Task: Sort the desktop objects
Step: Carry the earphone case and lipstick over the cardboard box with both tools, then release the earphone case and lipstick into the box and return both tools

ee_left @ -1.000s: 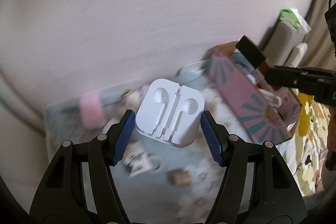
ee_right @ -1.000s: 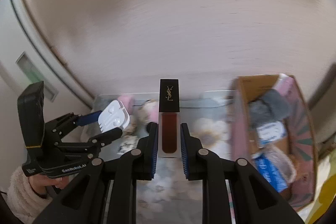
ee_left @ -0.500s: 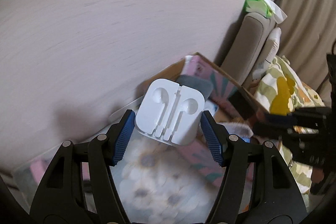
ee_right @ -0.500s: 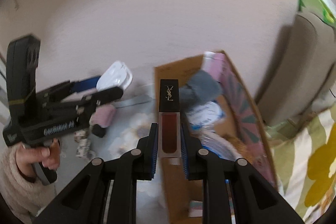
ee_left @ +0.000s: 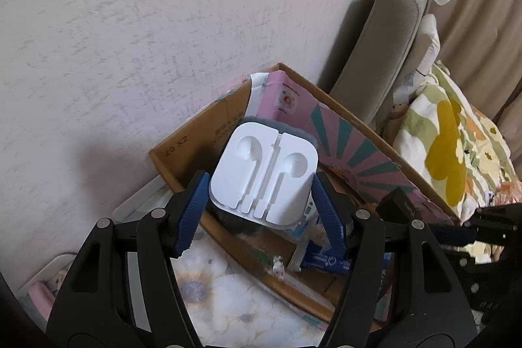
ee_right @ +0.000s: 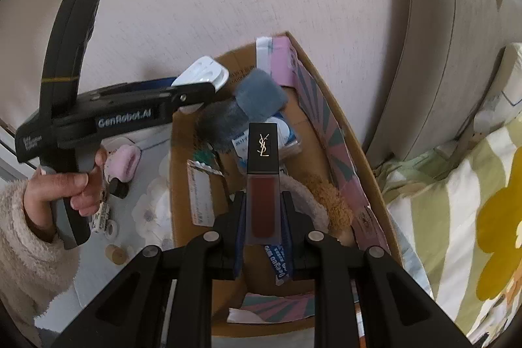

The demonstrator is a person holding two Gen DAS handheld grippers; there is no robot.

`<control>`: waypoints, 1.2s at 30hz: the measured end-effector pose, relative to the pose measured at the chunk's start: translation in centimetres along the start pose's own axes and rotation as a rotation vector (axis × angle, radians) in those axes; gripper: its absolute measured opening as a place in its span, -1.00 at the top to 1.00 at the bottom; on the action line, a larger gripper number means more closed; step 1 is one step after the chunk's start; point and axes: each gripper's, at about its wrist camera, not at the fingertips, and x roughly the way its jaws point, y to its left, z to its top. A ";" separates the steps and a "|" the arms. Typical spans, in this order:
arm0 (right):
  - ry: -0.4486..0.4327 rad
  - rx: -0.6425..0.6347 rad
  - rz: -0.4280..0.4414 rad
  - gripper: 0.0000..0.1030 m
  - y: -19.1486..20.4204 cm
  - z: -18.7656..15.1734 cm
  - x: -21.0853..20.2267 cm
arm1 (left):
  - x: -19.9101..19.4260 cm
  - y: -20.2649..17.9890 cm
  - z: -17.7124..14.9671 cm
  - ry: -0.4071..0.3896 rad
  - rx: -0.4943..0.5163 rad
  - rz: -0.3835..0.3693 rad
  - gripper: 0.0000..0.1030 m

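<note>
Right tool [ee_right: 262, 217] clamps lipstick [ee_right: 262, 181] over cardboard box [ee_right: 342, 149].

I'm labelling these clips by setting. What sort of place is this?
Probably a bedroom at home: a padded headboard against the wall, a flowered quilt beside it, and a cardboard box of personal odds and ends.

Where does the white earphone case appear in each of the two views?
Left wrist view: white earphone case at centre, between the left gripper jaws.
Right wrist view: case upper left of centre, seen edge-on.
Shared landmark: the cardboard box, beneath it in both.
</note>
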 end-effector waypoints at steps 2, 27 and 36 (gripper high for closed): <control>0.007 -0.001 0.008 0.65 -0.2 -0.1 0.6 | 0.6 -0.3 0.1 0.008 0.004 -0.002 -0.20; 0.031 -0.065 -0.038 -0.46 2.5 0.2 0.7 | -2.3 0.0 -0.6 0.036 -0.062 0.035 -0.99; -0.014 -0.112 -0.030 -0.46 5.6 0.3 -0.7 | -8.1 3.3 -4.8 -0.006 -0.137 0.061 -0.99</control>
